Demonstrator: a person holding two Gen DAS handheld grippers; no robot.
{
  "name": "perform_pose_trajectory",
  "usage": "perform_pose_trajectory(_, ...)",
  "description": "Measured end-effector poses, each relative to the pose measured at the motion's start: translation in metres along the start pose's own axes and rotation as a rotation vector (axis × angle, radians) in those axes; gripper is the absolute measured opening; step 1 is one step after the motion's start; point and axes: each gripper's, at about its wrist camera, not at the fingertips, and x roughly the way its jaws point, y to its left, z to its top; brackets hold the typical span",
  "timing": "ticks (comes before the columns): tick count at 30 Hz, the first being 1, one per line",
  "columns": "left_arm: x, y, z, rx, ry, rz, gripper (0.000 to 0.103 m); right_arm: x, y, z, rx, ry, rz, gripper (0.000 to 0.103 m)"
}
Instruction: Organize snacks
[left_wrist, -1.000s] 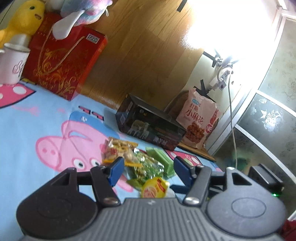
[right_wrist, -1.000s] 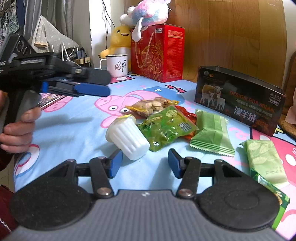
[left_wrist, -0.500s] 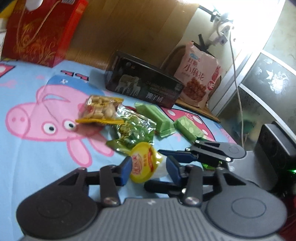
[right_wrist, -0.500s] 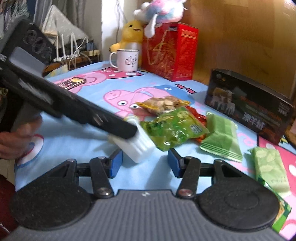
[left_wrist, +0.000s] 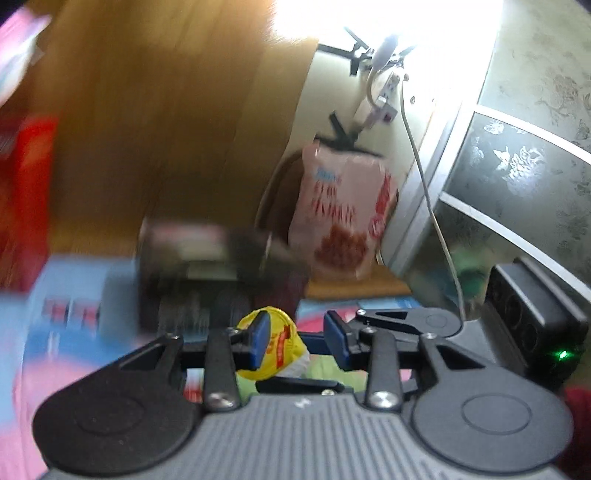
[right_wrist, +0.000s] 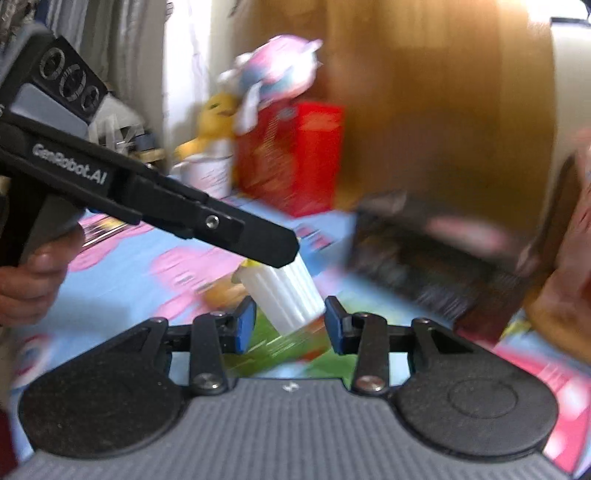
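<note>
Jelly cup (right_wrist: 282, 295) hangs from "GenRobot.AI"-marked left claw (right_wrist: 291, 254).

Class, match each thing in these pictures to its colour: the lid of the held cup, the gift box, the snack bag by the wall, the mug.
Things:
1 lid
2 box
3 bag
4 mug

Colours:
a white
b pink
c yellow
d red

Pairs: 1-c; 2-d; 3-b; 4-a
</note>
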Motion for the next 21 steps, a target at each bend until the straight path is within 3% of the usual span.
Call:
perform_pose_trajectory(5, 0.058, 0.012, 0.043, -0.021, -0.023, 0.014, 0.032, 0.029, -0.065, 0.037, 0.051, 0.019, -0.091, 0.043)
perform_pose_trajectory(12, 0.105, 0.032, 0.038, -0.072, 0.034, 0.089, 0.032, 0.065, -0.104, 0.035, 0.104, 0.091, -0.178, 0.045)
perform_pose_trajectory(17, 0.077, 0.033, 0.018, -0.141, 0.009, 0.005, 0.032, 0.015, -0.106, 0.014, 0.195, 0.006, -0.177, 0.05)
perform_pose_trajectory(21, 0.077, 0.022, -0.01, -0.204, 0.128, -0.076, 0.032, -0.031, -0.104, -0.033, 0.302, 0.021, -0.151, 0.051)
